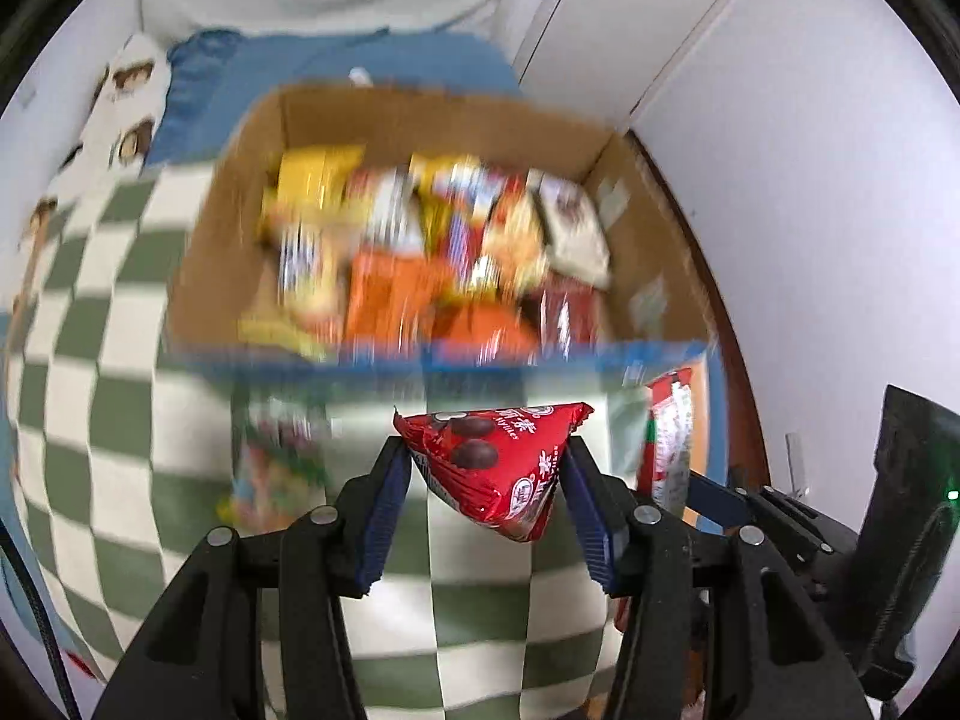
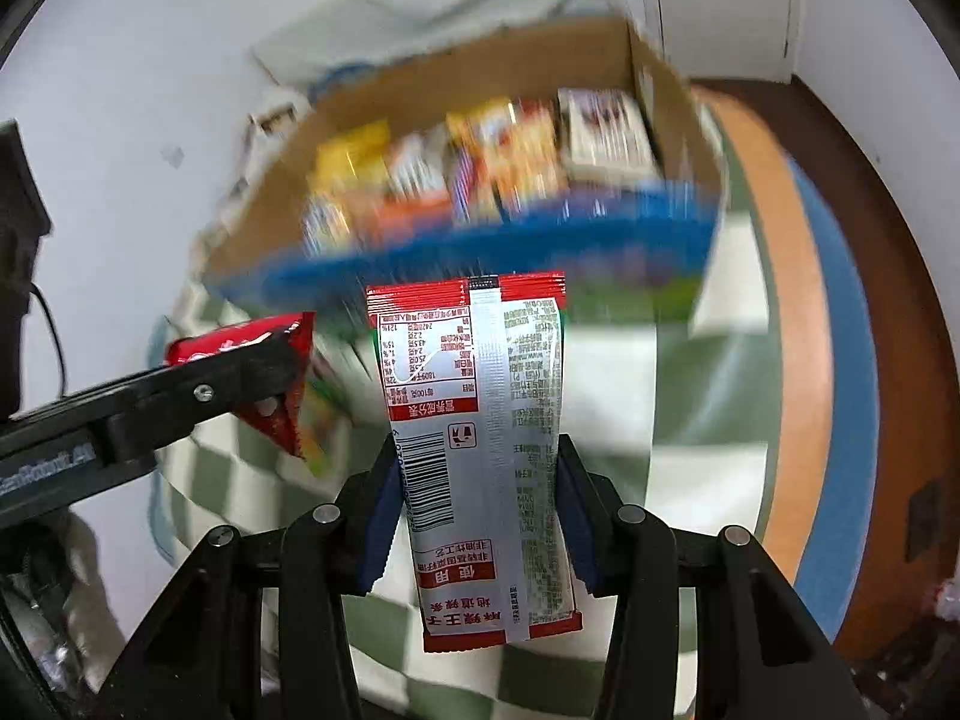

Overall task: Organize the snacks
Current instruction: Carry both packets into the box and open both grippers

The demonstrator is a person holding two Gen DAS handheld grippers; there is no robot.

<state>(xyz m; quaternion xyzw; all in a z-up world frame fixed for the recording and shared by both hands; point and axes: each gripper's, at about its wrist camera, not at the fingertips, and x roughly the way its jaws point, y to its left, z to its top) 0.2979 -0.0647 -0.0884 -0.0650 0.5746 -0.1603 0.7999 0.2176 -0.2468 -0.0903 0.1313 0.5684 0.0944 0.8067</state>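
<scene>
L gripper (image 1: 489,471) clamped on red triangular chocolate pkt (image 1: 498,456); R gripper (image 2: 477,486) clamped on silver-red flat snack sachet (image 2: 480,420). Both held above checkered cloth (image 1: 90,330), near front edge of cardboard box (image 1: 420,114) packed w/ snacks.

Red triangular packet (image 1: 492,456), flat silver-red sachet (image 2: 480,450), blurred, probably snack-filled box (image 1: 420,120)

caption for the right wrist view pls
Right gripper holds a silver-and-red snack packet before the snack-filled cardboard box.

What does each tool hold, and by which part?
The left tool grips a red triangular foil snack packet by its two side edges. The right tool grips a flat red-and-silver snack pouch by its long edges, near mid-length.
</scene>
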